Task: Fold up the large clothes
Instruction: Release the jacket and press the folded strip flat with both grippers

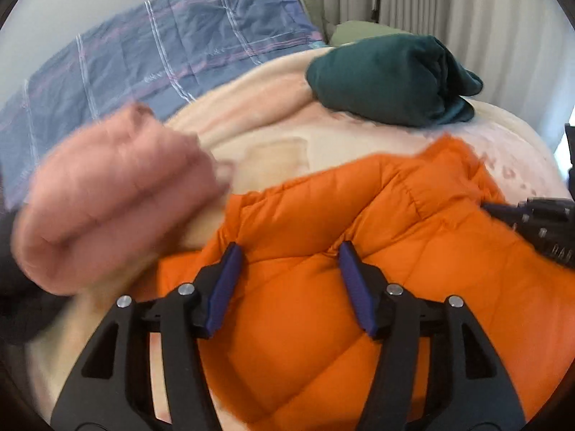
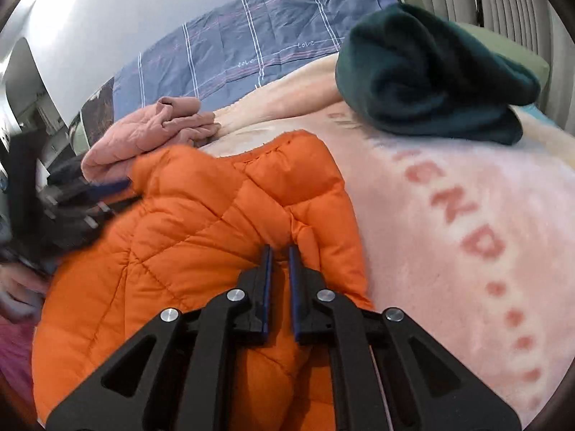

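An orange quilted puffer jacket [image 1: 359, 251] lies on a pale pink blanket [image 1: 269, 136] on a bed; it also shows in the right wrist view [image 2: 201, 237]. My left gripper [image 1: 289, 251] is open, its blue pads spread over the jacket's fabric. My right gripper [image 2: 279, 251] is shut on a fold of the orange jacket near its right edge. The right gripper shows at the right edge of the left wrist view [image 1: 532, 222]. The left gripper shows blurred at the left of the right wrist view [image 2: 90, 197].
A folded dark green garment [image 1: 391, 79] lies at the back right of the blanket [image 2: 449, 233]. A folded pink garment [image 1: 107, 197] lies to the left. A blue plaid quilt [image 1: 151, 54] lies behind, with curtains [image 1: 449, 0] beyond.
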A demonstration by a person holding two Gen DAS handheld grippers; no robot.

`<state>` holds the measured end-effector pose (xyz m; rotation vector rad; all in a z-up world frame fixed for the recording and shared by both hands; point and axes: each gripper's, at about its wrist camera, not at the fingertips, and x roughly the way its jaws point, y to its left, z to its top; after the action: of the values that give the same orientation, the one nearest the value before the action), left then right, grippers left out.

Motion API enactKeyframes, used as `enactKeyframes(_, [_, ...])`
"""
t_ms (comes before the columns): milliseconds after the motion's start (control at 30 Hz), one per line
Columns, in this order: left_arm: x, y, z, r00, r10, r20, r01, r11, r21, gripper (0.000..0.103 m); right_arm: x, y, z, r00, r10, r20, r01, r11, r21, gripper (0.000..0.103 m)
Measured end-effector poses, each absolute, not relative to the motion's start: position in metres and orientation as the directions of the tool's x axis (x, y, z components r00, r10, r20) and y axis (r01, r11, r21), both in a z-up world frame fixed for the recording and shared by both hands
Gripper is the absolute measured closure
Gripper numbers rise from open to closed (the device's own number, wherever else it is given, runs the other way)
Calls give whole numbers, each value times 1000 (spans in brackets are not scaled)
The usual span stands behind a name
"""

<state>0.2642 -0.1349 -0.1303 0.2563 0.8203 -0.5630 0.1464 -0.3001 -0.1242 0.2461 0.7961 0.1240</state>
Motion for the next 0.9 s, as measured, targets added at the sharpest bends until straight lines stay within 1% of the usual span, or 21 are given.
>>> enactKeyframes(33, [266, -132, -133, 542, -385, -747, 554, 832, -28, 44, 145, -296, -124, 699, 184, -691, -17, 970, 241, 96])
enactKeyframes(100, [266, -133, -140, 549, -390, -739, 546, 837, -36, 44, 148, -293, -126, 701, 161, -695, -16, 978, 210, 97])
enactKeyframes(200, [268, -134, -143, 542, -389, -745, 545, 838, -42, 44, 152, -293, -130, 695, 168, -699, -15, 975, 220, 97])
enactKeyframes(333, [259, -133, -133, 571, -376, -730, 539, 842, -12, 45, 150, -291, -127, 706, 151, -692, -20, 981, 193, 97])
enactKeyframes(400, [248, -127, -119, 576, -380, -723, 525, 851, -28, 47, 150, -289, -127, 711, 139, -689, -23, 984, 175, 97])
enactKeyframes(467, [231, -116, -104, 572, -420, -705, 532, 844, -72, 48, 148, -288, -127, 716, 128, -687, -20, 987, 162, 97])
enactKeyframes(500, [215, -109, -94, 559, -471, -683, 557, 823, -112, 47, 149, -289, -128, 717, 130, -685, -21, 986, 165, 97])
enactKeyframes(567, [190, -103, -87, 546, -507, -667, 601, 792, -110, 40, 149, -290, -128, 718, 138, -683, -22, 984, 175, 97])
enactKeyframes(600, [178, -104, -87, 554, -494, -670, 615, 786, -70, 34, 150, -291, -129, 719, 142, -681, -23, 983, 180, 97])
enactKeyframes(633, [166, -108, -94, 589, -437, -680, 614, 789, 25, 32, 149, -292, -129, 720, 147, -678, -24, 982, 188, 97])
enactKeyframes(667, [160, -112, -105, 611, -400, -683, 608, 789, 82, 32, 149, -292, -129, 721, 151, -676, -25, 981, 193, 97])
enactKeyframes(700, [160, -113, -115, 610, -397, -686, 602, 795, 75, 32, 149, -293, -129, 722, 155, -675, -26, 980, 198, 97])
enactKeyframes(767, [164, -110, -123, 595, -406, -694, 581, 814, 21, 32, 148, -292, -129, 722, 152, -675, -25, 981, 194, 97])
enactKeyframes(867, [156, -110, -113, 622, -358, -697, 523, 852, 30, 32, 149, -292, -129, 724, 151, -673, -26, 981, 192, 97])
enactKeyframes(900, [147, -110, -105, 626, -354, -695, 508, 861, 19, 35, 148, -293, -129, 726, 154, -671, -25, 980, 197, 97])
